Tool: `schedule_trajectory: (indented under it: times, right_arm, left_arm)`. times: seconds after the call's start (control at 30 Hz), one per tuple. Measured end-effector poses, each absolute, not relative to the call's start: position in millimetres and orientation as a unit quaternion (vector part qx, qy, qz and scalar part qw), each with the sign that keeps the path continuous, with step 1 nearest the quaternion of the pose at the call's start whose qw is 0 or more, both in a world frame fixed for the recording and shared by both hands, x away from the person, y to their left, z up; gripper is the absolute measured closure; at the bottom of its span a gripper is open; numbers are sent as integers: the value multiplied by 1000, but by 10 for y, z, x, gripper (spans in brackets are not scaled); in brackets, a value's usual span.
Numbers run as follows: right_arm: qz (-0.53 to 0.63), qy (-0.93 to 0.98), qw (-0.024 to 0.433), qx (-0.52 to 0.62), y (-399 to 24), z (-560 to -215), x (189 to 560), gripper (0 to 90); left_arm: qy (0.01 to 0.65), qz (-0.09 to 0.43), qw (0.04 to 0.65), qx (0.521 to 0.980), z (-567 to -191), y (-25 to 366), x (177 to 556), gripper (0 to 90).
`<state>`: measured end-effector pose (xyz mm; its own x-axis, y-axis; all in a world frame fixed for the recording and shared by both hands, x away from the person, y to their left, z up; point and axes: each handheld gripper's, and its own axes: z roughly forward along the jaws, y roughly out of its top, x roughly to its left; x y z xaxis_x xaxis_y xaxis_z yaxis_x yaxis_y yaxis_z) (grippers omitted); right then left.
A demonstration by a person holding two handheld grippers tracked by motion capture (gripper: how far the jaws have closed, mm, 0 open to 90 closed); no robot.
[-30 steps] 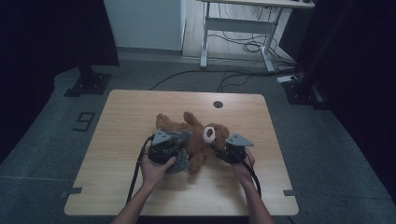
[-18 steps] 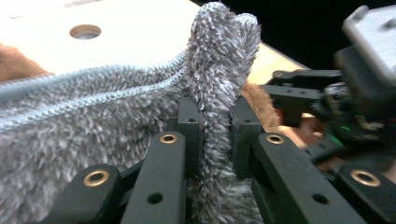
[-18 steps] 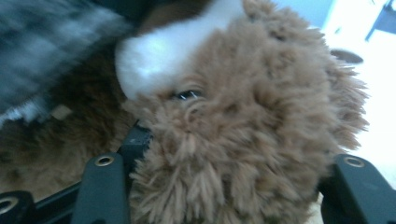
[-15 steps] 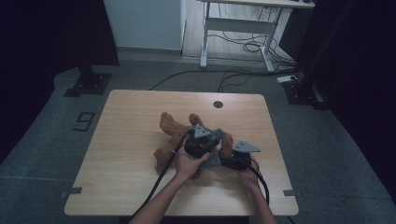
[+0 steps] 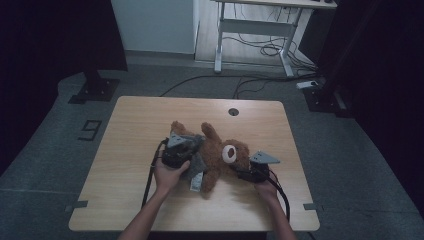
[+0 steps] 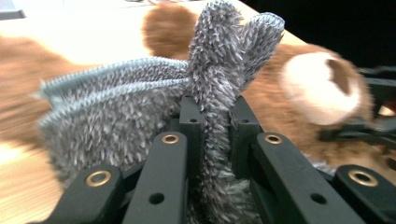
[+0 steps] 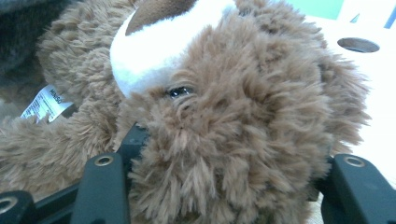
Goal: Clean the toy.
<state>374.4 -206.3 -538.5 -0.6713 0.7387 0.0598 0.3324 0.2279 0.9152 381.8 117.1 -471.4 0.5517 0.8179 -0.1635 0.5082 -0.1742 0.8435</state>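
A brown teddy bear [image 5: 220,150] lies on its back on the wooden table [image 5: 150,115], its white muzzle [image 5: 229,153] facing up. A grey fuzzy cloth [image 5: 196,167] lies over its body. My left gripper [image 5: 187,150] is at the bear's left side, shut on a fold of this grey cloth [image 6: 212,70], which stands up between the jaws of the left gripper [image 6: 215,107]. My right gripper [image 5: 241,173] is at the bear's head. Its jaws have just been opening a little, and they press on the furry head [image 7: 233,116] that sits between the jaws of the right gripper [image 7: 224,154].
A round cable hole [image 5: 233,111] sits near the table's far edge. A white label [image 7: 46,102] hangs from the bear. Beyond the table are a white desk frame [image 5: 250,30] and cables on the floor [image 5: 260,80]. Bare wood lies left and right of the bear.
My left gripper swung right over the bear half a second ago and is back at the bear's left side with the grey cloth. The right hand has barely shifted.
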Motion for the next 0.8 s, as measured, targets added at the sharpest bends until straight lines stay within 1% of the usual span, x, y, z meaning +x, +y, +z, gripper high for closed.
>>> schedule_trajectory:
  times: [0.07,0.13,0.27,0.37,0.47,0.57,0.63,0.8]
  right_arm:
    - [511,758,200,353,-2064,-5386,3740,399]
    - [511,758,199,353,-2065,-5387,3735,398]
    - [512,758,201,351,-2058,-5394,3728,397]
    - [512,758,203,351,-2057,-5396,3724,395]
    - [512,756,200,355,-2060,-5395,3723,389]
    - [514,754,199,357,-2059,-5397,3728,385]
    - [515,754,197,358,-2060,-5398,3729,383]
    - [515,754,196,357,-2063,-5397,3727,380]
  left_arm:
    - [460,176,447,747,-4777,1316,3840,790]
    - [476,175,422,751,-4906,1446,3862,790]
    - [505,148,419,740,-5145,1656,3850,790]
    - [501,138,439,732,-5084,1704,3823,789]
    - [481,134,470,728,-4891,1664,3782,788]
    - [448,139,501,727,-4639,1465,3722,788]
    - [429,141,509,733,-4525,1291,3705,789]
    - [384,137,505,761,-4360,674,3784,789]
